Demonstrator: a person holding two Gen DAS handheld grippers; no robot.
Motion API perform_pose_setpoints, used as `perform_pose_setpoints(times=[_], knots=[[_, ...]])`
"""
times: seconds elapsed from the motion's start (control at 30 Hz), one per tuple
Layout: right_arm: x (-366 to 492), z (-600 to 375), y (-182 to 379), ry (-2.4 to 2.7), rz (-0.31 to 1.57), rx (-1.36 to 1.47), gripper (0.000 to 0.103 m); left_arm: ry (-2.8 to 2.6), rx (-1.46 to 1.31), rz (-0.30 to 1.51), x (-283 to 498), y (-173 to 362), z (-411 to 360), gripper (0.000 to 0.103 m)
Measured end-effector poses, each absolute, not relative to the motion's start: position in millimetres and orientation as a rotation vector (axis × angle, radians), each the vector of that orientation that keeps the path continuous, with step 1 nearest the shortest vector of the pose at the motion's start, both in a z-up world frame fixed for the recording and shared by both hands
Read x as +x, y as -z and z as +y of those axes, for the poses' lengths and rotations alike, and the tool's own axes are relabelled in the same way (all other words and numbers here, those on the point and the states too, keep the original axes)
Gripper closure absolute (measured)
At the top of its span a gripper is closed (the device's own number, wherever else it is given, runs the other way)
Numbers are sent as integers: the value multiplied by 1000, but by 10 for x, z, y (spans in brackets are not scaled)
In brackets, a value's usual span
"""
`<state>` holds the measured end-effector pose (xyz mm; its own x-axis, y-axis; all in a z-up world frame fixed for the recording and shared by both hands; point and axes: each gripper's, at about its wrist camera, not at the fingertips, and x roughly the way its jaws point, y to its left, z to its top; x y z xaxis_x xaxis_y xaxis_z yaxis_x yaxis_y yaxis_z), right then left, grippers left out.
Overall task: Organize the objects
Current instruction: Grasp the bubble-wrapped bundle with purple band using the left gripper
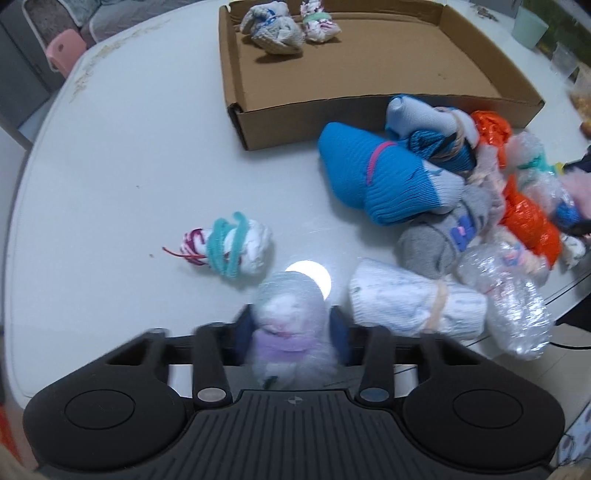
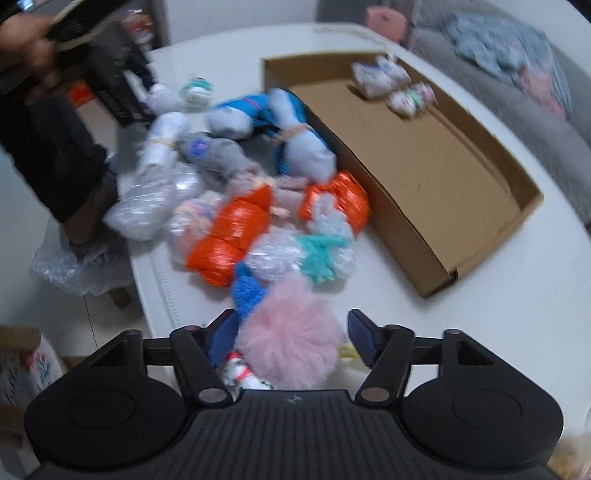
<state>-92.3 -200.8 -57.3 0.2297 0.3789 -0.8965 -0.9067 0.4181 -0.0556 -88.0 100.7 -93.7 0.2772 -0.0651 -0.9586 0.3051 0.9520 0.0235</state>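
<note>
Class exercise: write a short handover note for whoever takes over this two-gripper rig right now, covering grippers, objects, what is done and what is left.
Left gripper: shut on a bubble-wrapped bundle.
Right gripper: jaws around the pink pompom; a gap shows on one side, so not gripped yet.
Cardboard box: two small bundles sit in its far corner.
Done: those two are boxed.
Left: the pile of bundles beside the box, plus the teal-tied bundle lying apart on the table.

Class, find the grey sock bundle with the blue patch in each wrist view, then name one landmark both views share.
Left wrist: grey sock bundle sits right of centre, below the blue sock.
Right wrist: grey sock bundle sits upper left of centre.
Shared landmark: cardboard box.
</note>
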Motion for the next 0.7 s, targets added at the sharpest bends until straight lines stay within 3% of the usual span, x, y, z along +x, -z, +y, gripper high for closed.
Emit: perform_pose_setpoints(times=[0.07,0.1,0.7], knots=[[-859,-2048,589,-969,1009,-608,65,258,228,1269,-873,940,1001,61],[-852,-2073,592,-962,1018,-592,66,265,224,1272,-870,942,1000,61],[-660,-2535,96,-866,865,-281,70,217,149,1147,-786,208,1040,62]])
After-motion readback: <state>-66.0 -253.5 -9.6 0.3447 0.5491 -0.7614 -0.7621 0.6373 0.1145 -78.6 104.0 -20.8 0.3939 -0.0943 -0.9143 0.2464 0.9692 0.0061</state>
